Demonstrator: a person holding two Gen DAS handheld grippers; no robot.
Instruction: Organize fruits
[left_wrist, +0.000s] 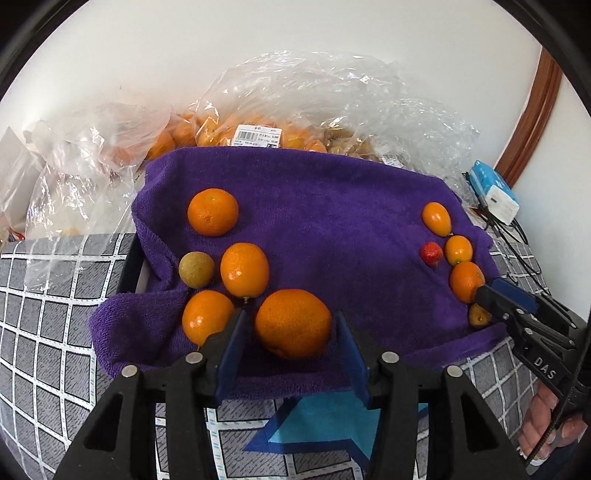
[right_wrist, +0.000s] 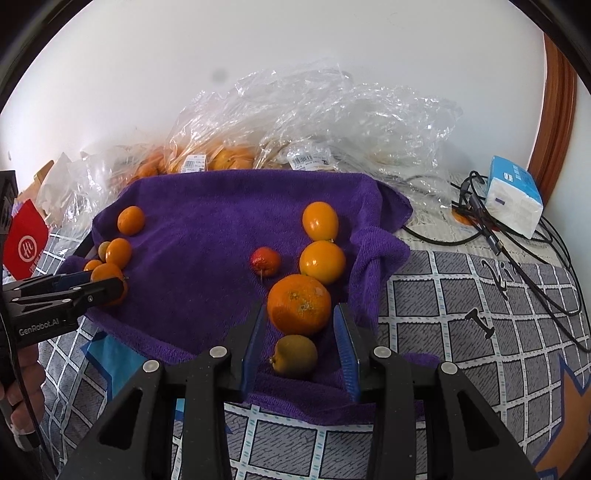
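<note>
Left gripper: jaws parted, one blue pad on each side of a large orange; a sliver of purple cloth shows between each pad and the peel, so I read it as released, not clamped.
Large orange, from the left tool: dead ahead, centred in the gap, resting on the purple towel; roughly round, so no long axis to line up with.
Just left of the left finger: a smaller orange, touching or nearly touching the outside of that finger; a sideways shift could nudge it.
Further ahead-left of the left tool: another orange, a brownish round fruit beside it, and beyond them one more orange.
Right gripper: jaws also parted, with a small olive-brown fruit lying deep between the pads and clear of both; nothing gripped.
Olive-brown fruit's axis: slightly oblong, stem end toward the right tool's left pad, so it lies across the jaws.
Just beyond it, at the right fingertips: a rough-skinned orange, near the right-hand pad, whether touching I cannot tell.
Further ahead of the right tool: two smooth yellow-orange fruits in a row, a small red fruit off to their left.
Nearer hand: each cluster sits under its own tool; the left for the large orange, the right for the olive-brown fruit.
Far end: plastic bags of fruit behind the towel.
</note>
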